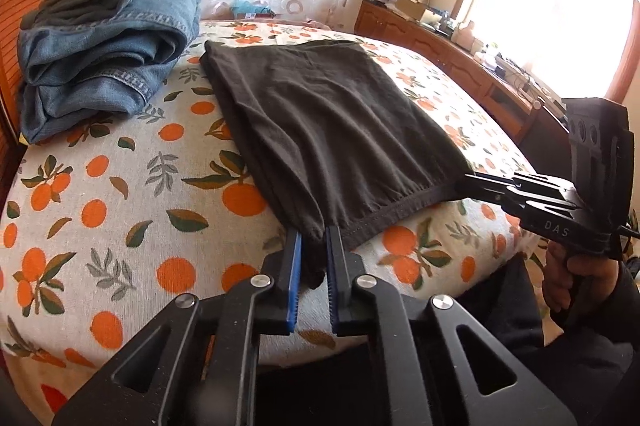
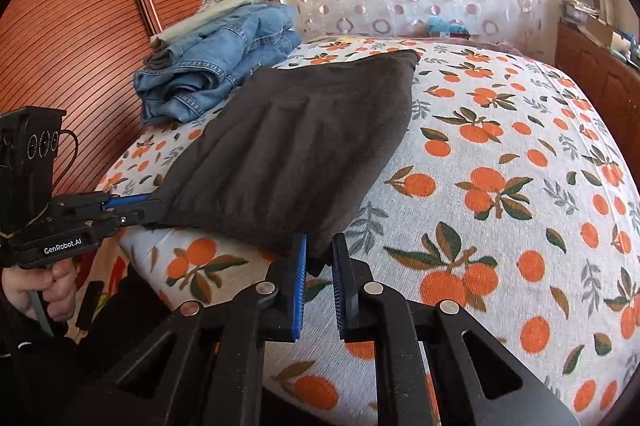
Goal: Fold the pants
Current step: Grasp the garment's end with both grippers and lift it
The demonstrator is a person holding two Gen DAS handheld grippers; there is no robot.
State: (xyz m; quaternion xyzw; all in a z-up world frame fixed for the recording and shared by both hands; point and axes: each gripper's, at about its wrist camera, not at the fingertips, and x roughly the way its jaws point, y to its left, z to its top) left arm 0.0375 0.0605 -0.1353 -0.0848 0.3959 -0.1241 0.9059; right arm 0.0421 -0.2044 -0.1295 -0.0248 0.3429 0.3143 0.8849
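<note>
On orange-print bed (image 1: 120, 185), dark pants (image 1: 320, 113) folded flat, seemingly doubled

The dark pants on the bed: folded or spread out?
Folded: the dark pants lie doubled into a short rectangle, and layered edges show at the near corner.

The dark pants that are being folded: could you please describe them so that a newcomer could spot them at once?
Start at the bed with the orange-fruit print sheet. The dark pants lie flat on it in a folded rectangle, their near edge at the bed's front. Unlike the rumpled blue jeans piled beside them, they are plain, smooth and charcoal.
</note>
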